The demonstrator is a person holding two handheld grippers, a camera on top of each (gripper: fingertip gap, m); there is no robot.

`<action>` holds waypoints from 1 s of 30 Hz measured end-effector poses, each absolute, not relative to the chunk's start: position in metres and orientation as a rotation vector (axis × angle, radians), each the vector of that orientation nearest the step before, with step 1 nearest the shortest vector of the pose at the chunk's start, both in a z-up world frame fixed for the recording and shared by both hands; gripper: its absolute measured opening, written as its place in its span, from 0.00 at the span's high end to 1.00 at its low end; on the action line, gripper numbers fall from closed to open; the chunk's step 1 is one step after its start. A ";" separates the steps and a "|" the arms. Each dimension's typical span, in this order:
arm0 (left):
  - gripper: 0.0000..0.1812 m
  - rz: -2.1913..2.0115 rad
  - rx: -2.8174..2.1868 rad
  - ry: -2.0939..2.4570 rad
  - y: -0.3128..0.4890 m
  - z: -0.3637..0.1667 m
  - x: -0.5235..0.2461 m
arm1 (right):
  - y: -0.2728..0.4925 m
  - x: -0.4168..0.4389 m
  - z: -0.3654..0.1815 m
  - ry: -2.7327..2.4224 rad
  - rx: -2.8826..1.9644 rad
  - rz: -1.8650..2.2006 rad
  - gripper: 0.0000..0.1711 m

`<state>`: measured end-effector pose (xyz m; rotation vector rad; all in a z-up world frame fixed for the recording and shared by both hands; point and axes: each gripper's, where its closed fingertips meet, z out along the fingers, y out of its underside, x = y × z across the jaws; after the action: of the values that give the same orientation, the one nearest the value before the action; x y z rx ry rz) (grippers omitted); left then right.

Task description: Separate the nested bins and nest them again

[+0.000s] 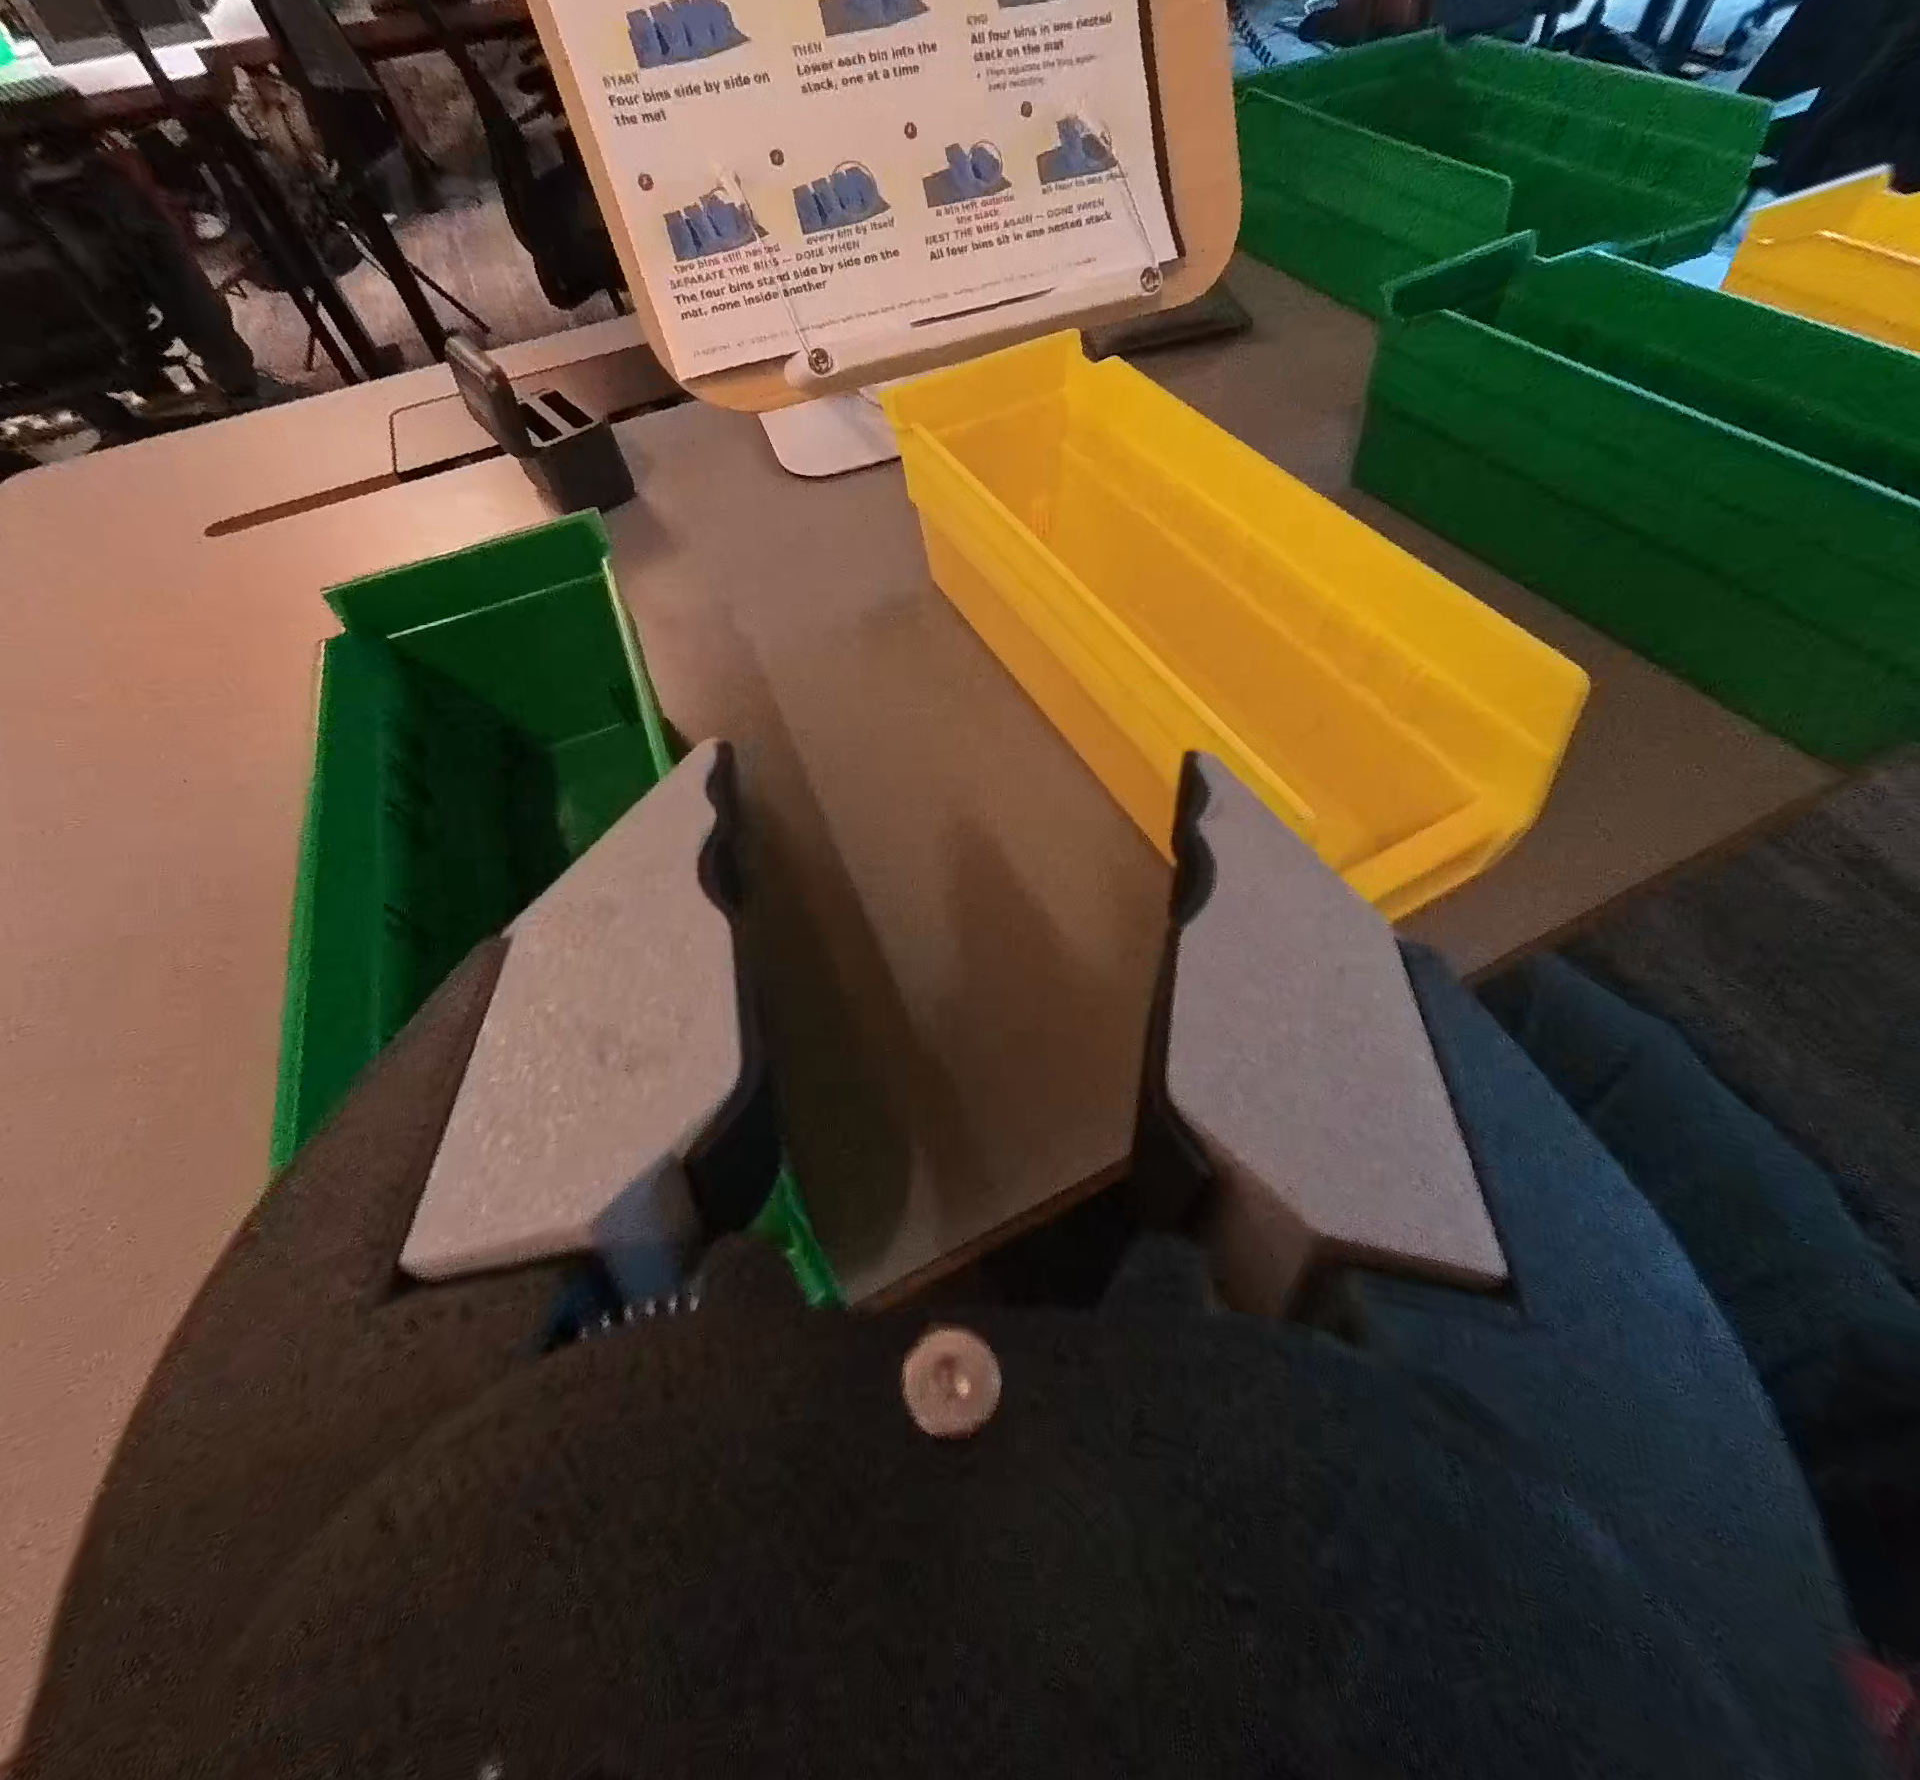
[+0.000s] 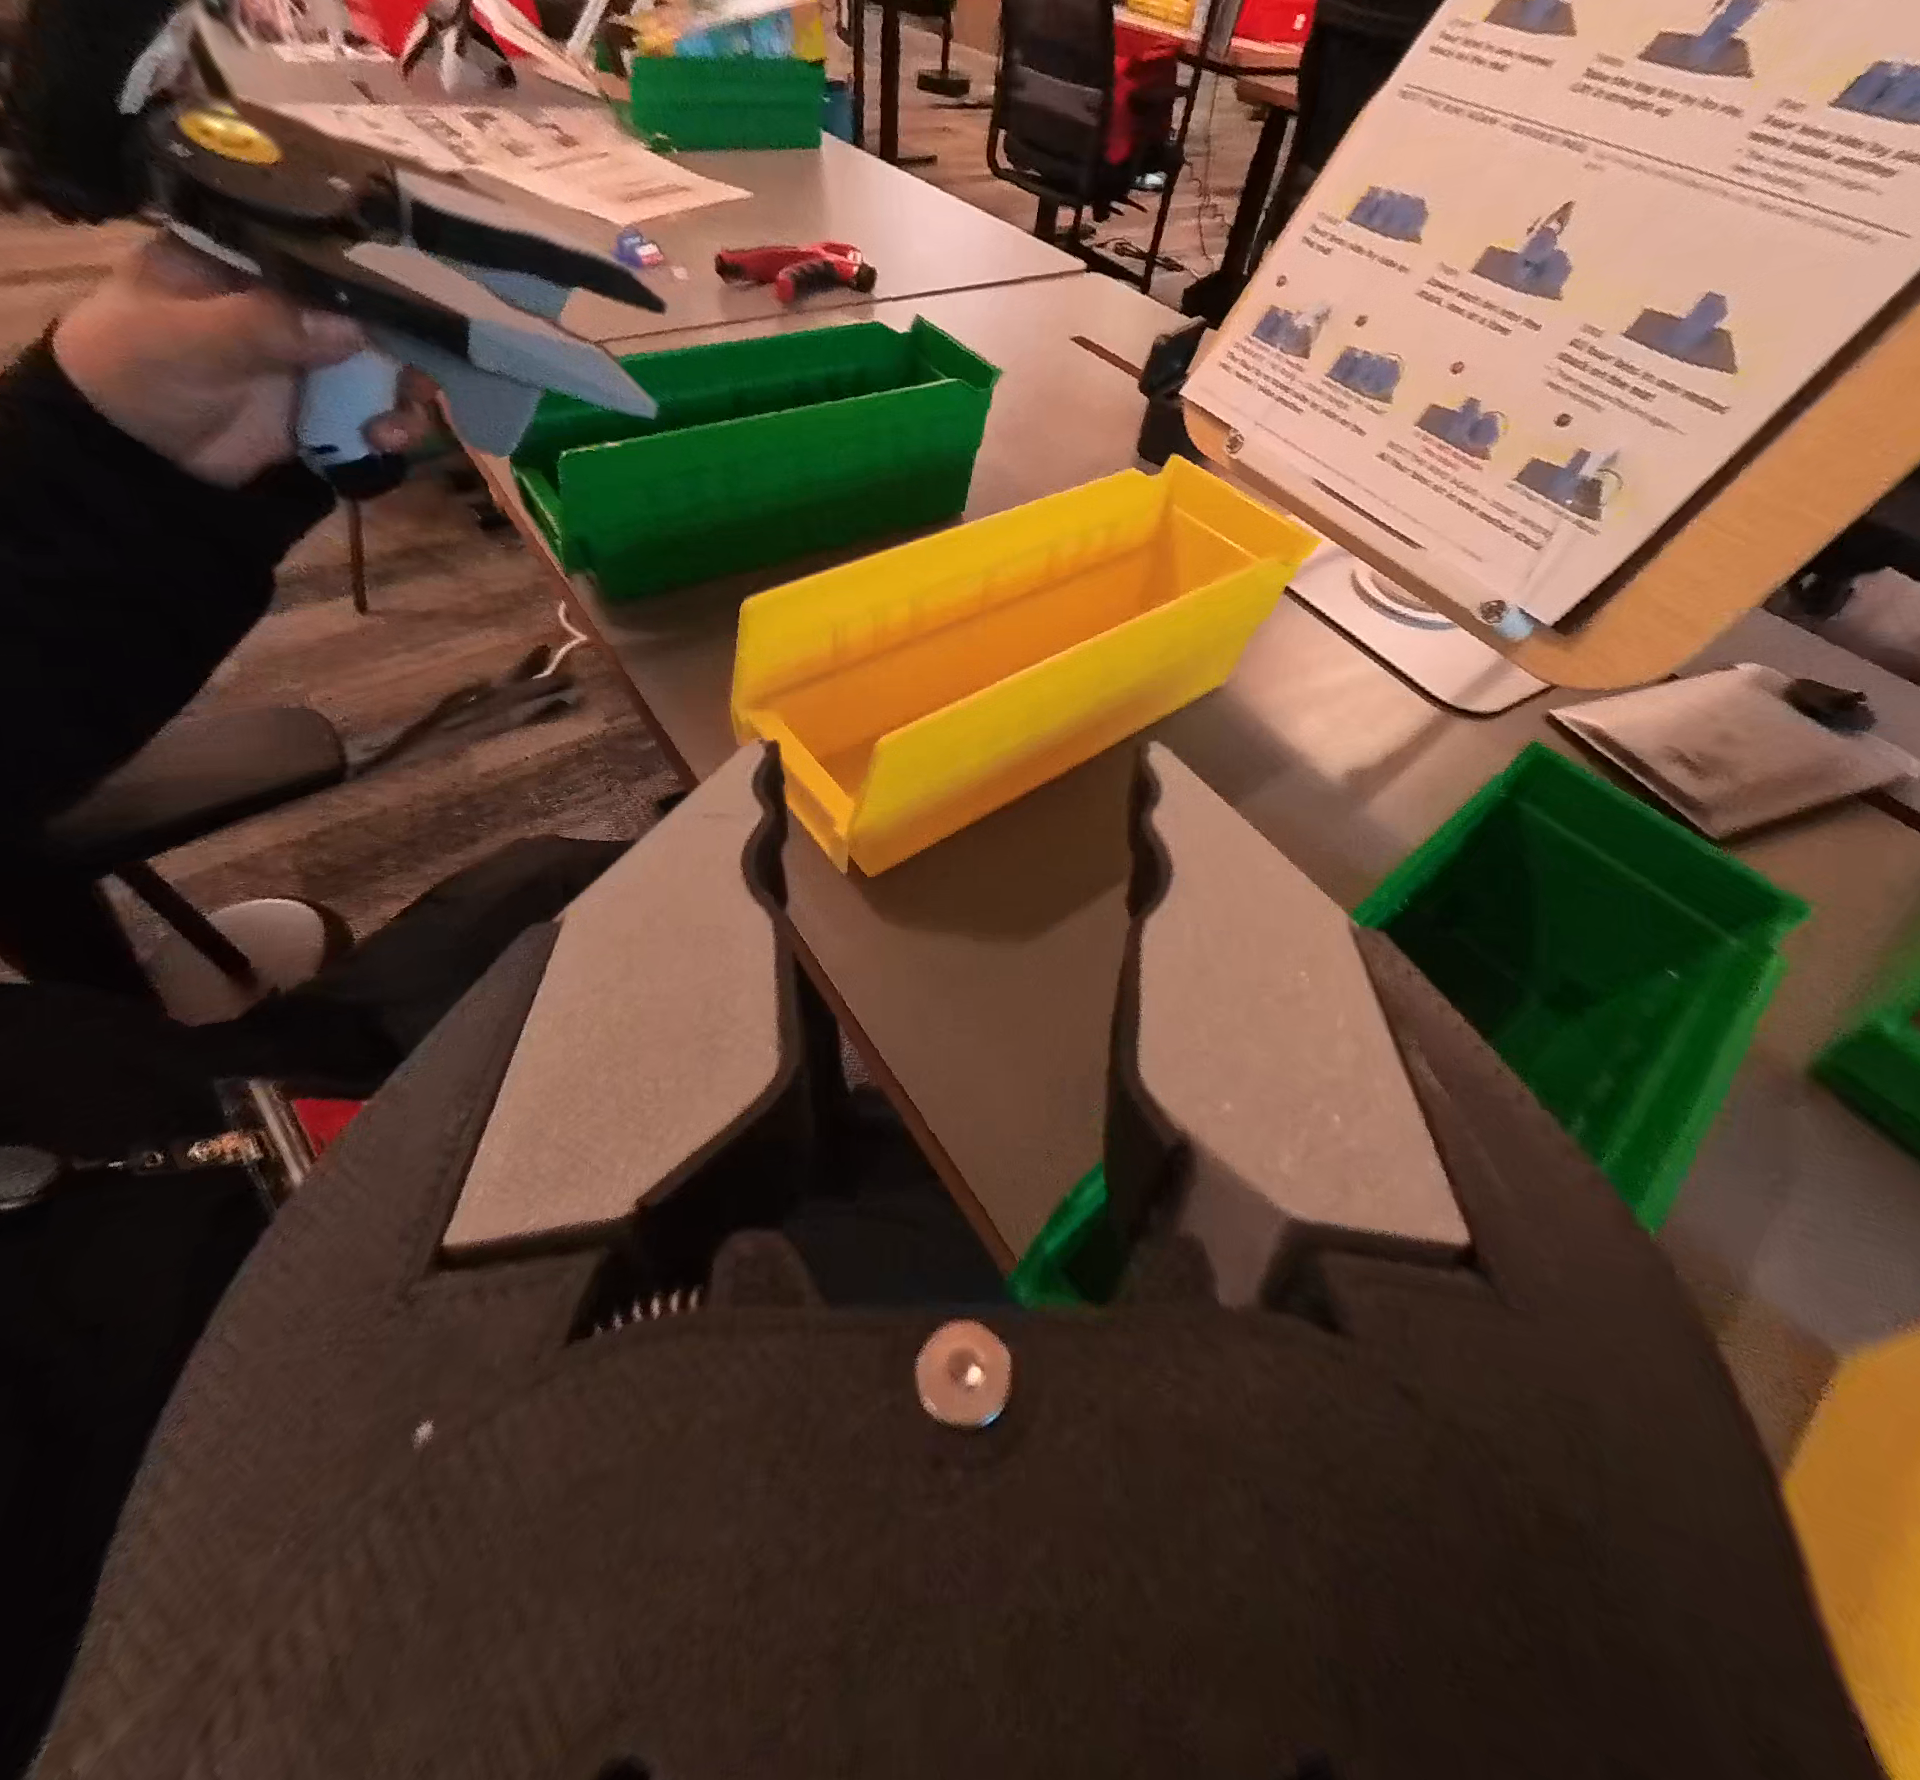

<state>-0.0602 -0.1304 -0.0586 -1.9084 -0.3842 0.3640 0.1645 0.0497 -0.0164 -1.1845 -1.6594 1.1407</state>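
**Q:** Which step are you logging?

**A:** Judging by the layout, I am sitting between the 2 halves of the task: bins are standing apart on the table, and nesting is not yet begun. My left gripper is hovering with its jaws spread wide, holding nothing. My right gripper is also gaping wide and holding nothing.

**Q:** Where are the bins lying?

**A:** The yellow bin is resting near the middle of the table, just in front of the instruction board. A green bin is lying to its left, near the table's front edge, partly under my left gripper. More green bins are sitting off to the right. In the right wrist view, the yellow bin is lying just beyond my fingertips.

**Q:** How is the yellow bin looking?

**A:** Long, narrow, open-topped, empty, with a lipped rim and a lowered front end.

**Q:** Next move?

**A:** Probably pinching 1 thin wall at the rim, lifting level, then lowering it straight into a matching bin.
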 end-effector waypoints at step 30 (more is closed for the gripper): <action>0.53 0.275 -2.008 -0.325 -0.110 -0.094 -0.042 | 0.067 0.148 -0.035 -1.570 -1.307 1.084 0.57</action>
<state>-0.0420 -0.1100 -0.0941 -2.0085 -0.3252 0.2746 0.1480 0.0670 -0.0351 -1.3069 -1.5699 1.0838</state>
